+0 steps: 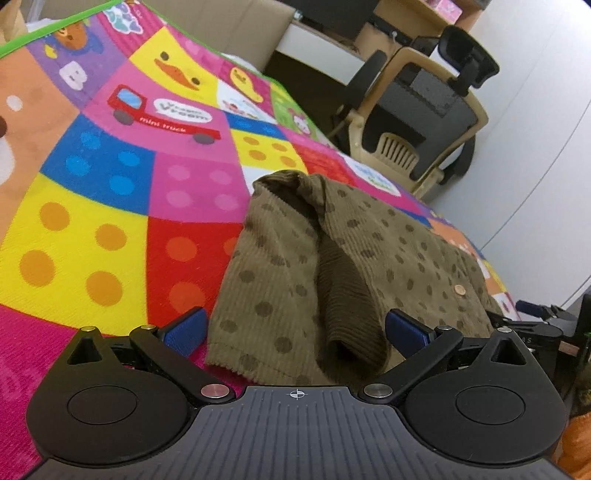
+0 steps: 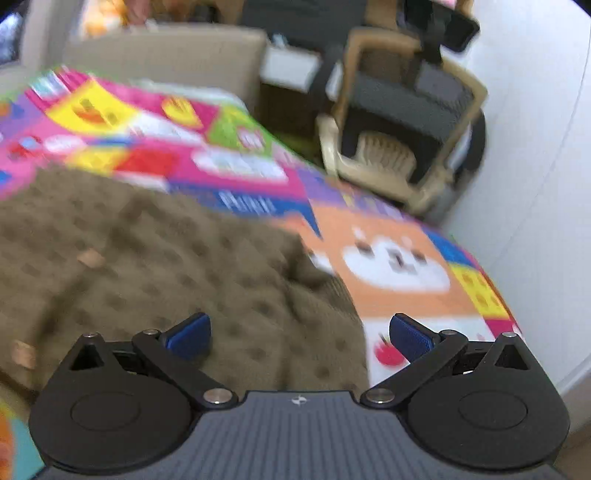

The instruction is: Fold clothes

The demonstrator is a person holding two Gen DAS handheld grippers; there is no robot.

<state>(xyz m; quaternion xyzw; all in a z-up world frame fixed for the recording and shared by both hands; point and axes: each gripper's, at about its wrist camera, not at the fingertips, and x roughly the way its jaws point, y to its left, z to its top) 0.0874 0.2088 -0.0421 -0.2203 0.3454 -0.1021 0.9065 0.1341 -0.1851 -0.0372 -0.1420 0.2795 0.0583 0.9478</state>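
Note:
A brown corduroy garment with darker dots (image 1: 332, 258) lies rumpled on a colourful play mat (image 1: 110, 177). A ribbed cuff of it (image 1: 347, 317) lies between the fingers of my left gripper (image 1: 295, 328), which is open just above the near hem. In the blurred right wrist view the same garment (image 2: 147, 266) fills the lower left. My right gripper (image 2: 301, 332) is open over its right edge, with one blue pad (image 2: 190, 334) above the cloth and the other (image 2: 410, 336) above the mat (image 2: 406, 266). The right gripper's tip also shows in the left wrist view (image 1: 535, 314).
A tan and black office chair (image 1: 417, 122) stands beyond the mat's far edge, near a white wall (image 1: 546, 147). A beige cushion or headboard (image 1: 229, 33) lies behind the mat. The mat's right edge drops off close to the wall.

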